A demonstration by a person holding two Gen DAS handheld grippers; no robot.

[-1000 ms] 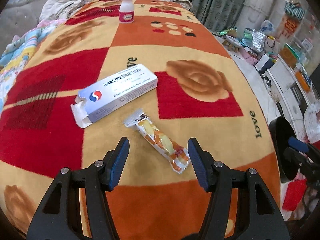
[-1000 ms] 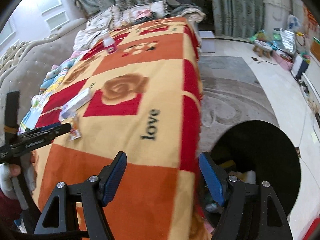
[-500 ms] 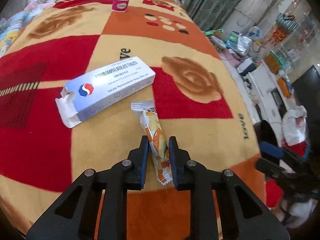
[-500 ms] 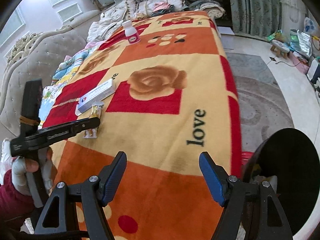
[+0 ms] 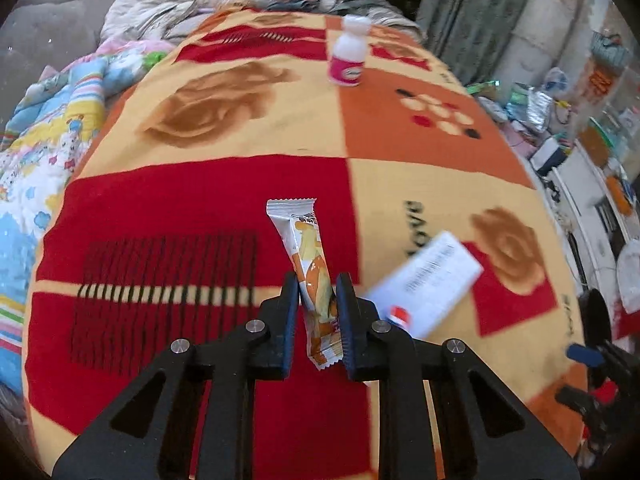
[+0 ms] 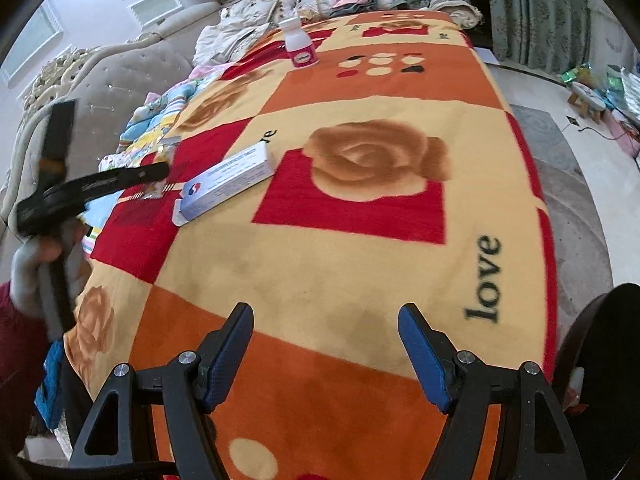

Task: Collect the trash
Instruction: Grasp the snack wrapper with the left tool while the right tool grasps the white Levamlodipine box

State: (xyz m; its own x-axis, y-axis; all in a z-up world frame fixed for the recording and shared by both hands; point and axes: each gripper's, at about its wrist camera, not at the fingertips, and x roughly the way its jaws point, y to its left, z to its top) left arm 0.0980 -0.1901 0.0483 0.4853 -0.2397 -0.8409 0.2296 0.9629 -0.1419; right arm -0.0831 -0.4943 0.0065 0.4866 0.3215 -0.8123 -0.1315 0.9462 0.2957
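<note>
My left gripper (image 5: 317, 296) is shut on an orange and white snack wrapper (image 5: 306, 256) and holds it lifted above the blanket. A white and blue medicine box (image 5: 430, 282) lies on the blanket just right of it; the box also shows in the right wrist view (image 6: 228, 182). A small white bottle with a pink label (image 5: 347, 58) stands at the far end, seen too in the right wrist view (image 6: 299, 44). My right gripper (image 6: 326, 354) is open and empty above the blanket's near orange patch. The left gripper (image 6: 154, 176) shows at the left there.
An orange, red and cream rose blanket (image 6: 360, 240) covers the bed. A black bin (image 6: 608, 344) stands on the floor at the bed's right edge. Pillows and folded quilts (image 5: 60, 120) lie at the left and far end. Clutter (image 5: 560, 112) sits on the floor at right.
My left gripper, open around the wrapper a second ago, has shut on it, lifted it and swung left of the box. The right gripper has moved in over the bed.
</note>
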